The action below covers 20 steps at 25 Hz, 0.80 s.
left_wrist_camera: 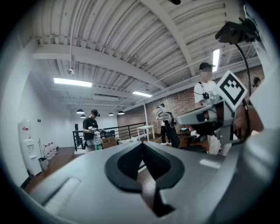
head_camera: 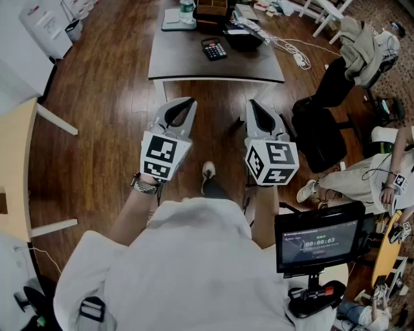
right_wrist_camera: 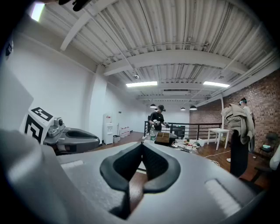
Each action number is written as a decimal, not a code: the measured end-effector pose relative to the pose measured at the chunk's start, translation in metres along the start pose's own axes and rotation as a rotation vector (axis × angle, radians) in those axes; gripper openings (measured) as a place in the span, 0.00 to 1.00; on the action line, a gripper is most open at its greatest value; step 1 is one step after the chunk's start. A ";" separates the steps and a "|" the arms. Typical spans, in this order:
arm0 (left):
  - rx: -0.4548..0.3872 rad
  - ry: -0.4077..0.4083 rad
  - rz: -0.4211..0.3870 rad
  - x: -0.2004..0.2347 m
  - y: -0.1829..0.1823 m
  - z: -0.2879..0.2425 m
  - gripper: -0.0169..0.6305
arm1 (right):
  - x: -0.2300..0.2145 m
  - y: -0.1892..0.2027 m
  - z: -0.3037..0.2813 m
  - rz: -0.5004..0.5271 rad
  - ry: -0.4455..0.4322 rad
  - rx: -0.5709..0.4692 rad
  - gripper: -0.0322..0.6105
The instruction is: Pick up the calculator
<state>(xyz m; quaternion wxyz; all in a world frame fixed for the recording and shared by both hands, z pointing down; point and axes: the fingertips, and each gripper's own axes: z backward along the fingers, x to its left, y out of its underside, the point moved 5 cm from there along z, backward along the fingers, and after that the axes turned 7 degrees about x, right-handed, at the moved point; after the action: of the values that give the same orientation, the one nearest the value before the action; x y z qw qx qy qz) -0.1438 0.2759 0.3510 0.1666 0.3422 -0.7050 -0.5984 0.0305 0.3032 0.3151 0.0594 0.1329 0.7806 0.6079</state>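
The black calculator [head_camera: 214,49] lies on a dark table [head_camera: 217,67] at the far side of the wood floor, well ahead of both grippers. My left gripper [head_camera: 186,103] and right gripper [head_camera: 253,105] are held side by side above the floor, short of the table's near edge and pointing towards it. Both have their jaws closed with nothing between them. In the left gripper view the left gripper [left_wrist_camera: 142,148] has its dark pads meeting. The right gripper view shows the right gripper [right_wrist_camera: 142,148] the same way, with the table's clutter [right_wrist_camera: 164,138] beyond its tips.
On the table stand a bottle [head_camera: 187,9], a cardboard box [head_camera: 213,9] and a dark bag [head_camera: 242,37]; a white cable [head_camera: 294,50] trails off it. A black office chair [head_camera: 317,126] and a seated person [head_camera: 362,178] are at the right, a monitor [head_camera: 317,243] near right, a light wooden table [head_camera: 16,168] at the left.
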 end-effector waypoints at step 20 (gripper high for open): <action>0.003 -0.048 0.012 0.076 -0.009 -0.132 0.04 | -0.076 -0.031 -0.153 -0.020 -0.068 -0.030 0.05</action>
<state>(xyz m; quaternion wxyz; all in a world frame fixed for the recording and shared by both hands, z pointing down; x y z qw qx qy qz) -0.1105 0.1271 0.3595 0.1528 0.3237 -0.7118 -0.6043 0.0601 0.1322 0.3191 0.0938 0.1449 0.7700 0.6142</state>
